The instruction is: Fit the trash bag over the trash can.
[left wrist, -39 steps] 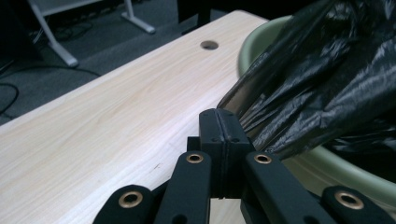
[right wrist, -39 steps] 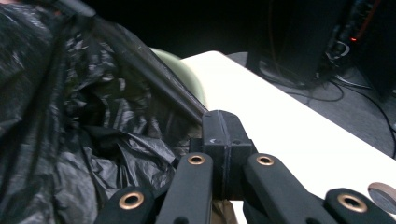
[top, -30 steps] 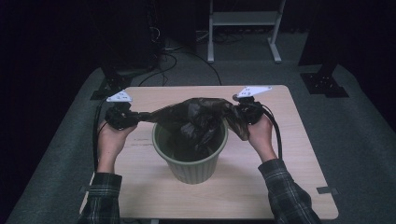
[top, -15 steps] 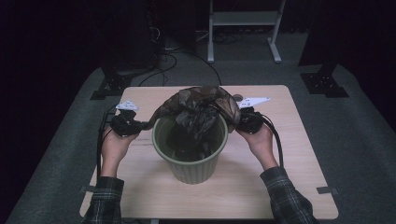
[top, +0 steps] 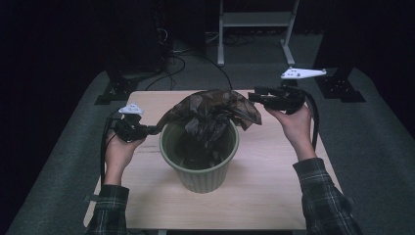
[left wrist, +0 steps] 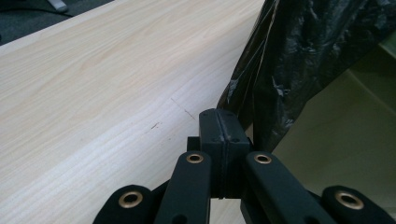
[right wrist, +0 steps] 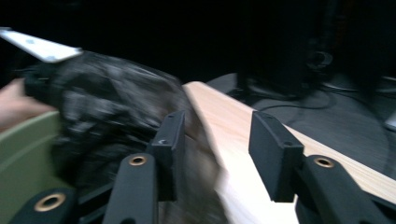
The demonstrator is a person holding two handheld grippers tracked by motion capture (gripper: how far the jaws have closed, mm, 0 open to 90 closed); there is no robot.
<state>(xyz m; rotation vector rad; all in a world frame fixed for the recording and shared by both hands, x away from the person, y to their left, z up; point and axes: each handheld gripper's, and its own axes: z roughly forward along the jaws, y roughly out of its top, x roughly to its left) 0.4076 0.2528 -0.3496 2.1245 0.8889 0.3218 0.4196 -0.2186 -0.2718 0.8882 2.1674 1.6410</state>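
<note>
A green ribbed bin (top: 199, 166) stands mid-table. A crumpled black plastic bag (top: 210, 111) hangs over its rim and down inside it. My left gripper (top: 152, 129) is shut on the bag's left edge and holds it stretched out from the rim. In the left gripper view the shut jaws (left wrist: 219, 135) pinch the bag (left wrist: 303, 60) beside the bin's wall (left wrist: 345, 140). My right gripper (top: 252, 95) hovers raised at the bag's right side. Its jaws have just been opening. In the right gripper view its jaws (right wrist: 217, 154) stand apart with the bag (right wrist: 107, 107) beside the left one, unpressed.
The light wooden table (top: 274, 186) has bare room in front of and beside the bin. Behind it on the dark floor are a metal stand (top: 254, 19), cables (top: 188, 54) and two black stand bases (top: 115, 90) (top: 340, 88).
The right gripper opened, let go of the bag and rose up and away to the right. The bag's right side dropped onto the bin. The left gripper kept its grip and stayed.
</note>
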